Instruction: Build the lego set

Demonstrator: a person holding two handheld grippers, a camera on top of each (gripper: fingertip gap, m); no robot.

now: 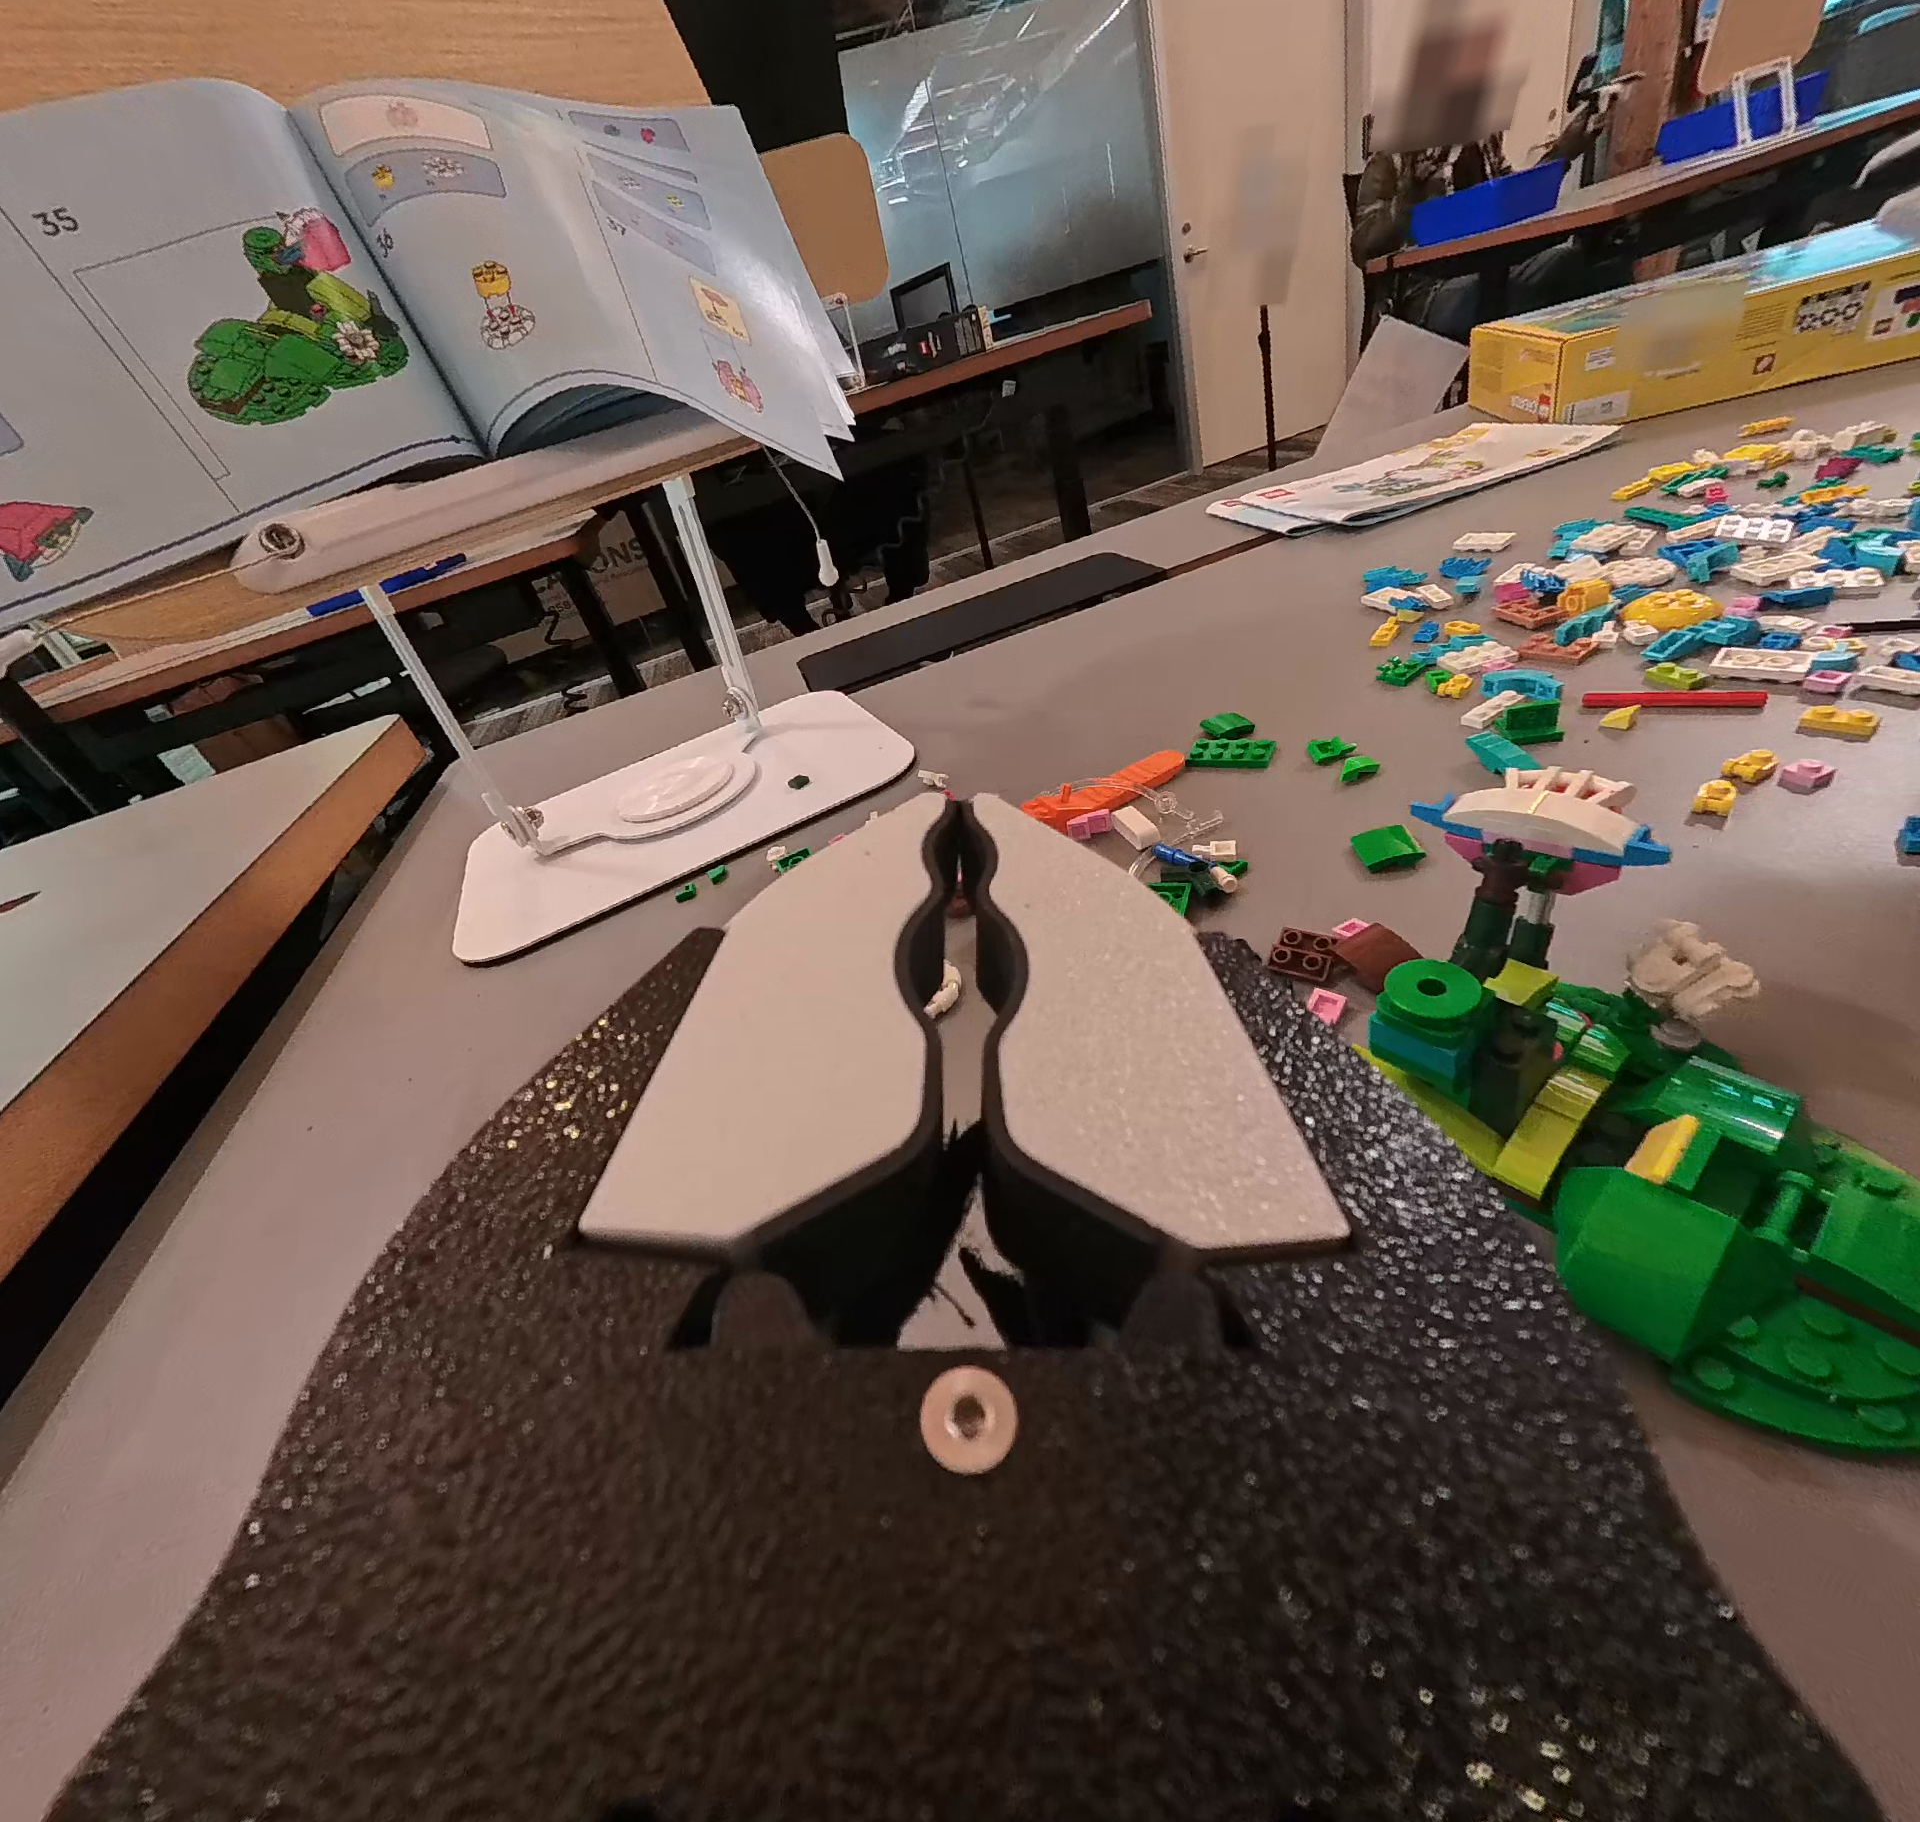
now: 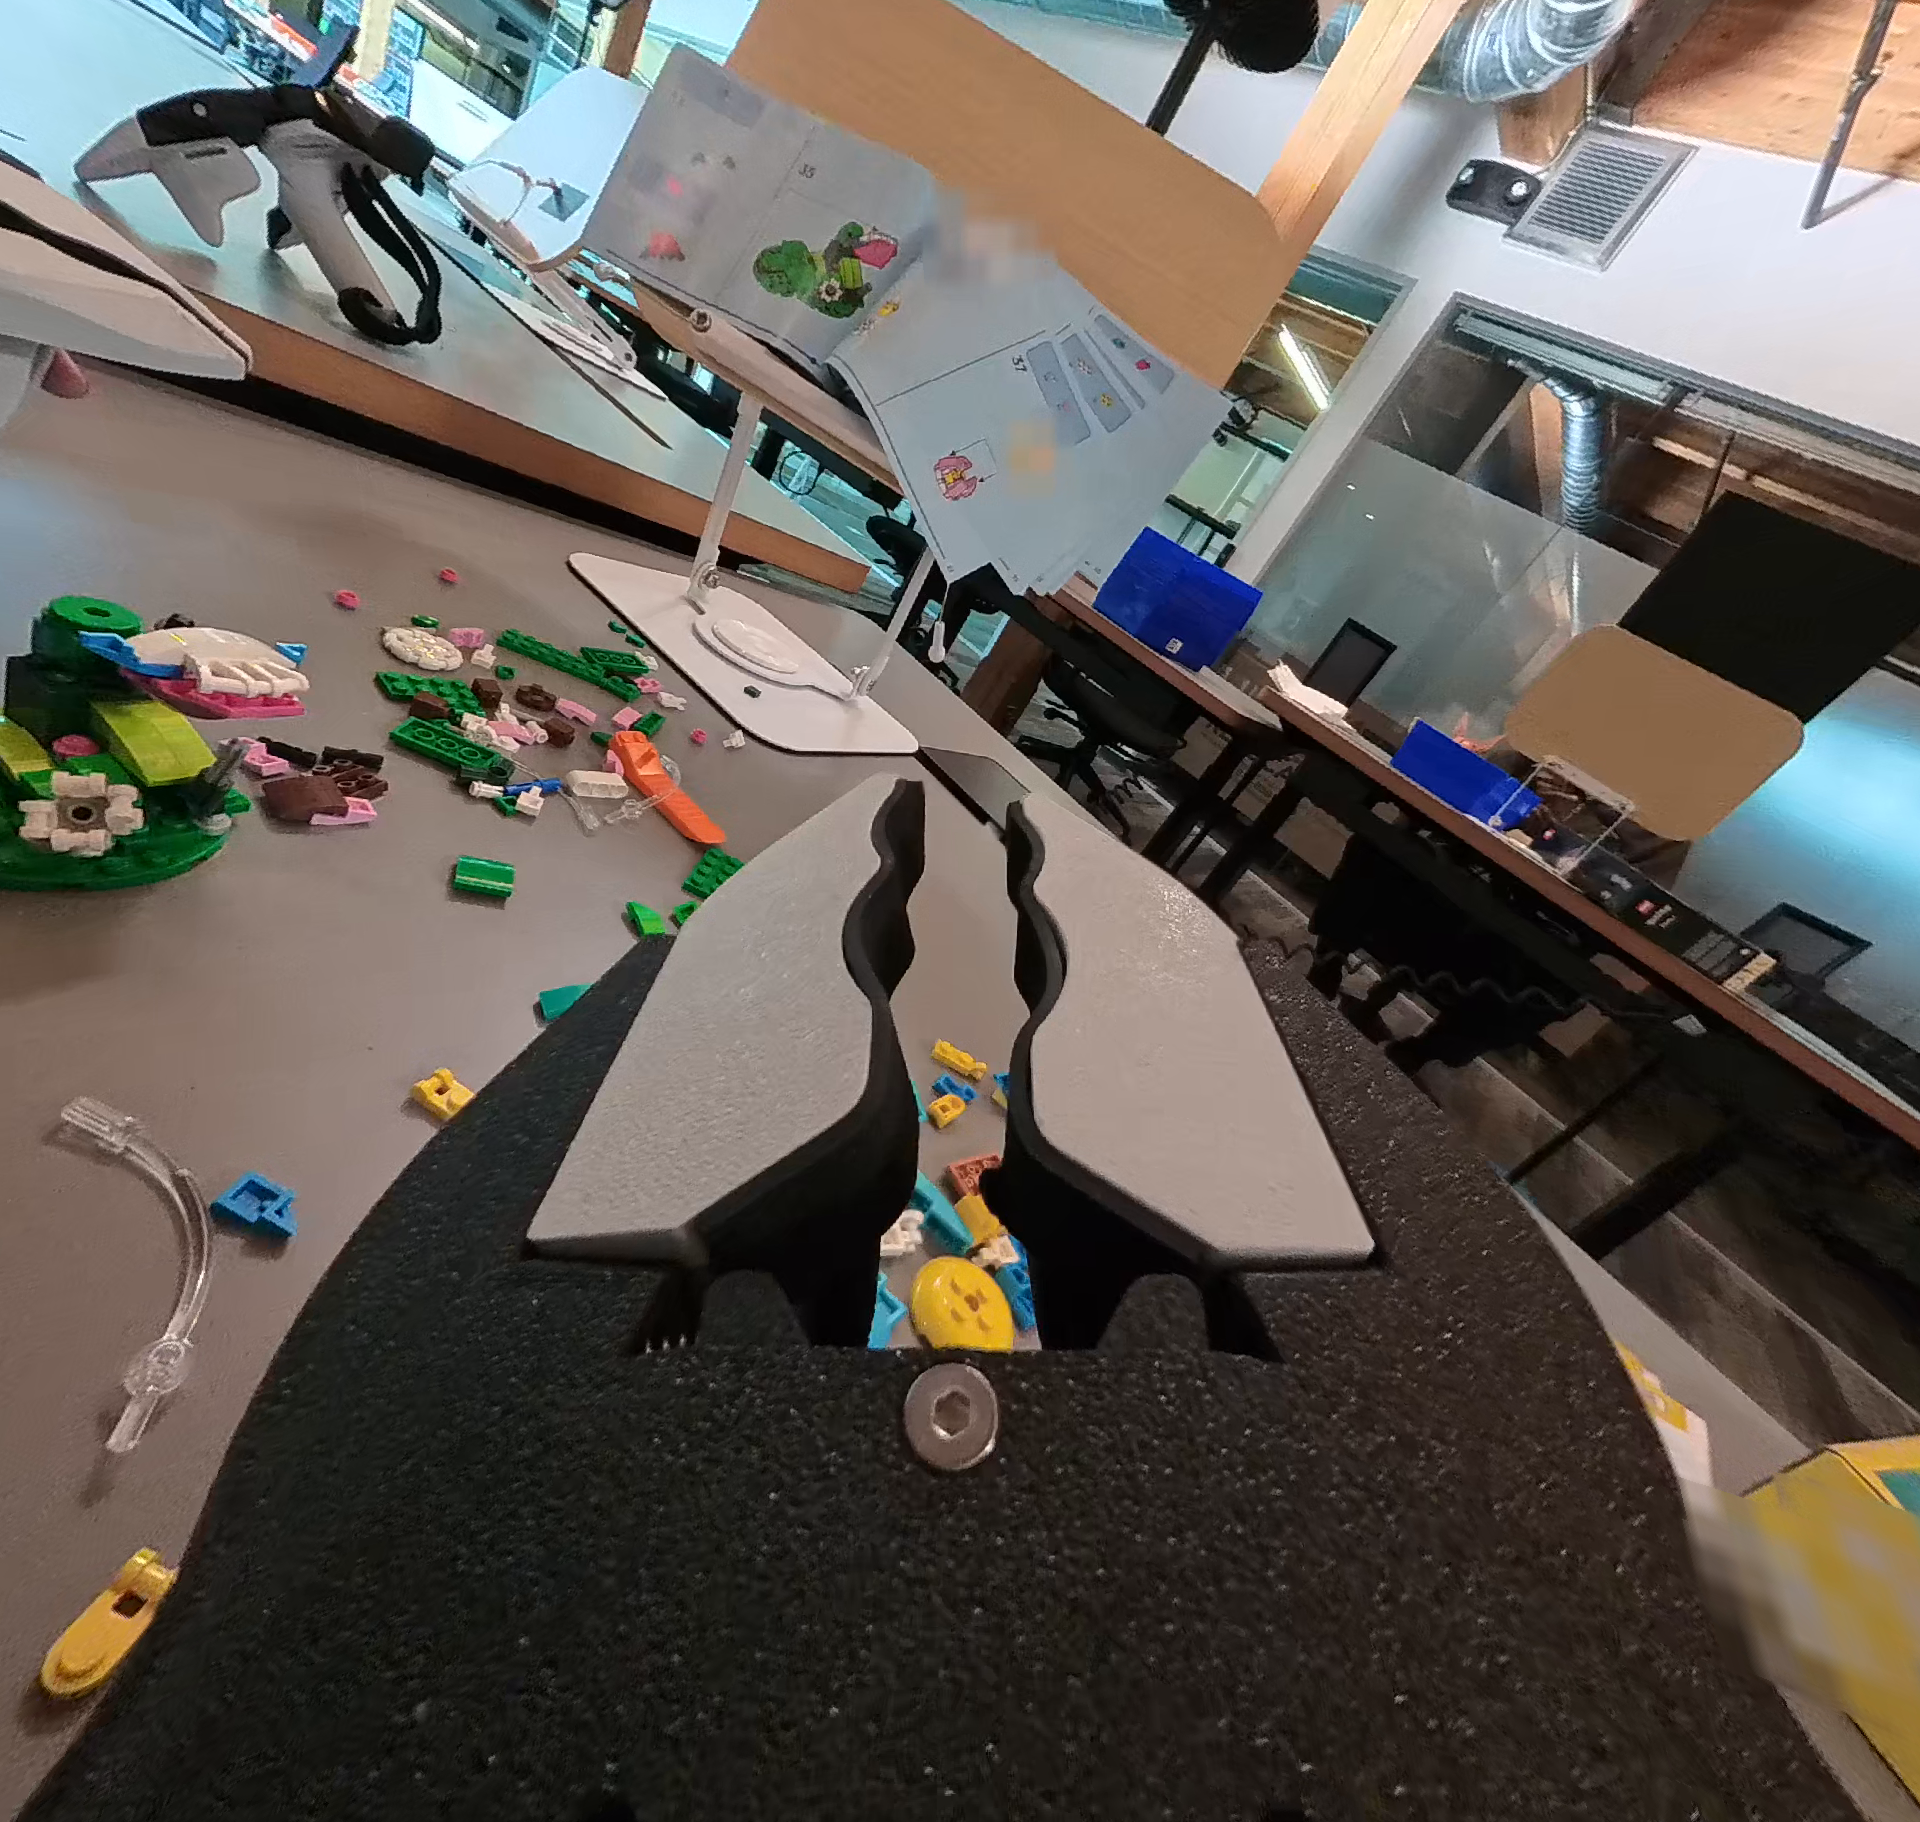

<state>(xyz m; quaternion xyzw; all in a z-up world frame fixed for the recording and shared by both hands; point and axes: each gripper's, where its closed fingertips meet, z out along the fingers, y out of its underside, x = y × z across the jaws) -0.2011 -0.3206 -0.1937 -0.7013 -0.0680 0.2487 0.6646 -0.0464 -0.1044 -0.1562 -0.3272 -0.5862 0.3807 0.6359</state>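
Observation:
The part-built lego model (image 1: 1662,1232) is a green leafy base with a white, pink and blue flower (image 1: 1538,816) on a dark stem. It stands on the grey table to the right of my left gripper (image 1: 961,816), which is shut with nothing visible between its tips. In the right wrist view the model (image 2: 114,785) stands at the far left. My right gripper (image 2: 961,806) is open a little and empty, held above loose bricks, among them a yellow round piece (image 2: 961,1305). The open instruction booklet (image 1: 312,297) rests on a white stand (image 1: 665,816).
A wide scatter of loose bricks (image 1: 1714,577) lies at the right, with a second booklet (image 1: 1403,473) and a yellow box (image 1: 1683,338) behind. An orange brick separator (image 2: 665,796), a clear curved piece (image 2: 177,1253) and green plates lie about. A spare gripper (image 2: 281,172) stands on the neighbouring table. The gap from one gripper's tips to the other's is roughly 25 centimetres. The orange brick separator (image 2: 665,796) lies some 20 centimetres from my left tips, 25 centimetres from my right tips. Seen from the left wrist view (image 1: 1125,784) as well.

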